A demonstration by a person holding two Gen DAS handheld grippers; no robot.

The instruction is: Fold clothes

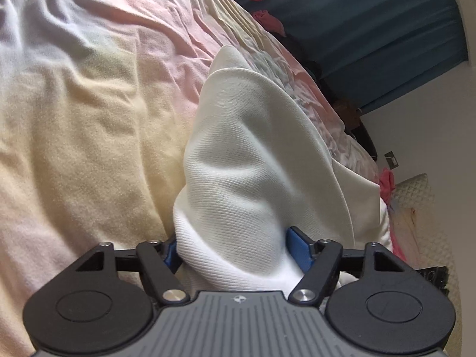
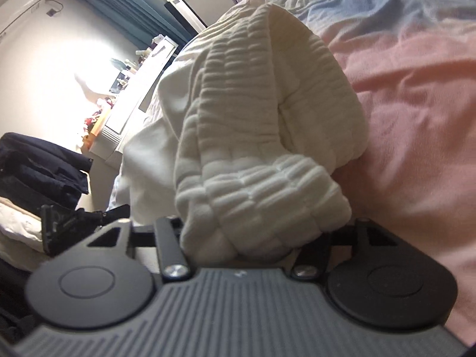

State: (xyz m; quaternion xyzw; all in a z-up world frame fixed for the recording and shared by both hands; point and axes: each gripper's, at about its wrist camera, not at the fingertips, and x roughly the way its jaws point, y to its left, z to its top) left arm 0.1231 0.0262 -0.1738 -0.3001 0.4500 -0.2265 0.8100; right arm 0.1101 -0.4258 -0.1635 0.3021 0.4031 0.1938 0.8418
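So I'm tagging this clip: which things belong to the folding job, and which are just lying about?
Job:
- white garment, gripped by both
- left tool
- right tool
- blanket it lies on

Lying about:
- dark clothes
- blue curtain
- cluttered shelf

one white garment (image 1: 253, 154) – one pastel blanket (image 1: 89, 104) – two grippers.

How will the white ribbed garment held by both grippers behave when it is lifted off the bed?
The white garment is probably floppy: it drapes and folds away from the left gripper. Its thick ribbed cuff bunches at the right gripper, suggesting bulk yet softness. The textured knit is unlikely to slip from the jaws.
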